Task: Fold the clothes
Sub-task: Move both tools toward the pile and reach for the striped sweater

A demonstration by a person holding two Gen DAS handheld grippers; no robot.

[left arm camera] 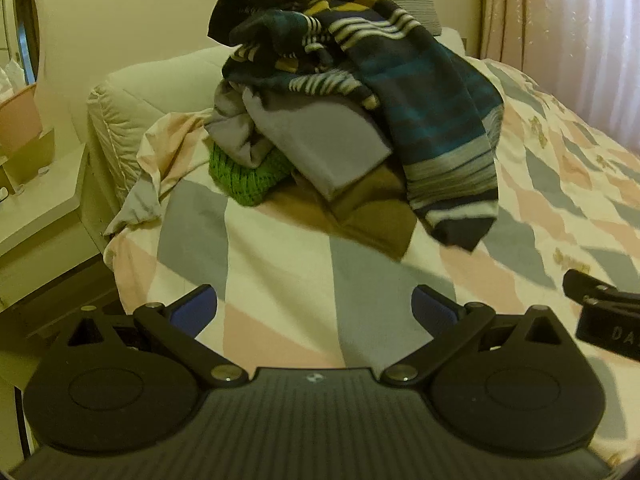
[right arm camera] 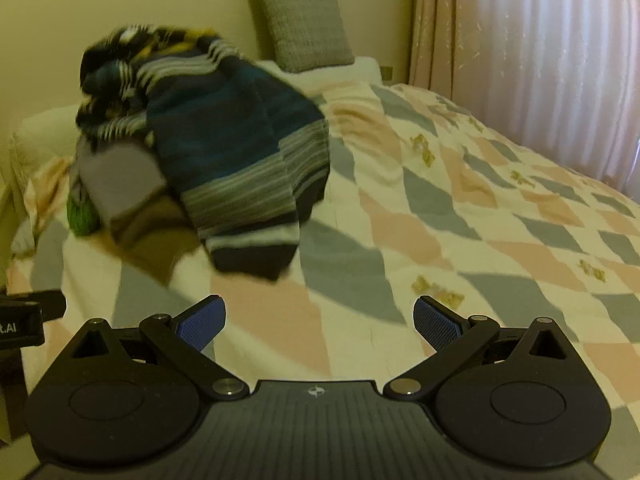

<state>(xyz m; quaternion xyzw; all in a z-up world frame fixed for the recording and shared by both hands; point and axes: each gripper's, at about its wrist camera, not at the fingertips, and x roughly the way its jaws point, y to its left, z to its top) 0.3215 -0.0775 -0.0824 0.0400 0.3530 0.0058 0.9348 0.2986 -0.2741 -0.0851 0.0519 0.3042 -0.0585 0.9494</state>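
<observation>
I judge the folding has not started. The clothes sit in one heap (left arm camera: 340, 112) near the head of the bed (left arm camera: 280, 272), tumbled and unfolded as far as I can see. A striped jumper (left arm camera: 432, 128) lies on top and drapes down the heap's front to the quilt. Under it I see a grey piece (left arm camera: 320, 140), a brown one (left arm camera: 372, 208) spread flat at the base, and a green knit (left arm camera: 248, 180) tucked in at the left side. No folded stack shows anywhere on the bed.

My left gripper (left arm camera: 314, 312) is spread wide with nothing between its pads, held over the quilt short of the heap. My right gripper (right arm camera: 319, 322) is likewise wide and empty, just beside the left and pointing at bare quilt to the right of the heap. Neither touches any cloth.

So everything is left to do: pull one garment free, lay it out on the free quilt to the right, then fold. The jumper looks the natural first pick, since it lies on top and its hem hangs within reach. The right view is blurred on the heap, so I trust the left view for detail.
</observation>
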